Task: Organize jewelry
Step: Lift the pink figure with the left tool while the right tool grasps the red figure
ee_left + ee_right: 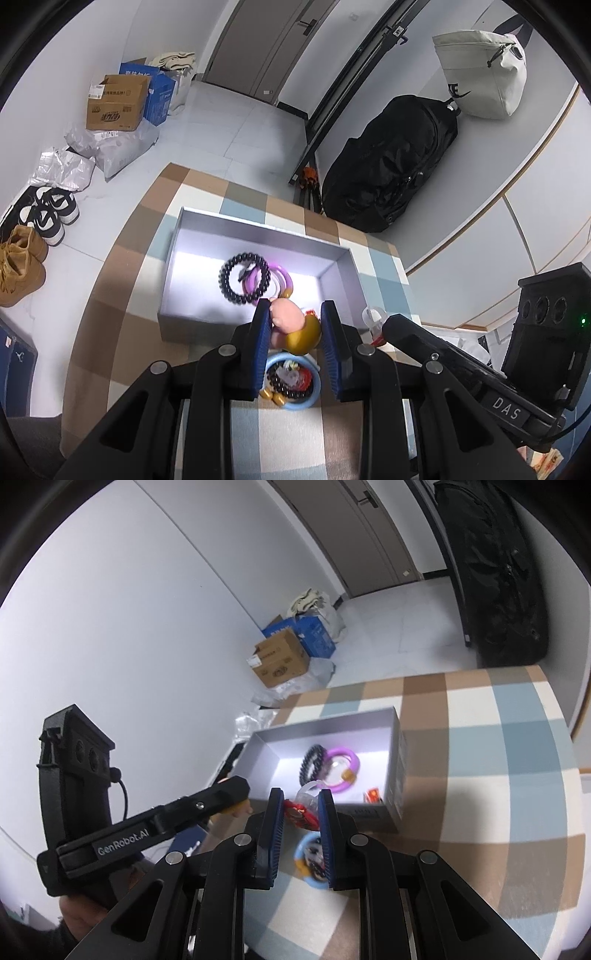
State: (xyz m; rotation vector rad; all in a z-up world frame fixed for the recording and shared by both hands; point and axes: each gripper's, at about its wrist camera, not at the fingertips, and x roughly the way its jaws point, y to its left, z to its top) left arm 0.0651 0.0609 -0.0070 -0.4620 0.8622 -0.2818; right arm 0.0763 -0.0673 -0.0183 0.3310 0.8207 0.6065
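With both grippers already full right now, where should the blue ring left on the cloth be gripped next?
Grip the blue ring across its outer rim from straight above. It lies flat on the checked cloth, and beads and charms fill its middle, so only the rim's bare edge offers the fingers a clean pinch.

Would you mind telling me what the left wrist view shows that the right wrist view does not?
Only the left wrist view shows the left gripper holding a pink and gold figurine, plus shoes and a cream bag. Only the right wrist view shows the right gripper holding a red and clear charm. Both show the grey box with the black bead bracelet and purple ring inside.
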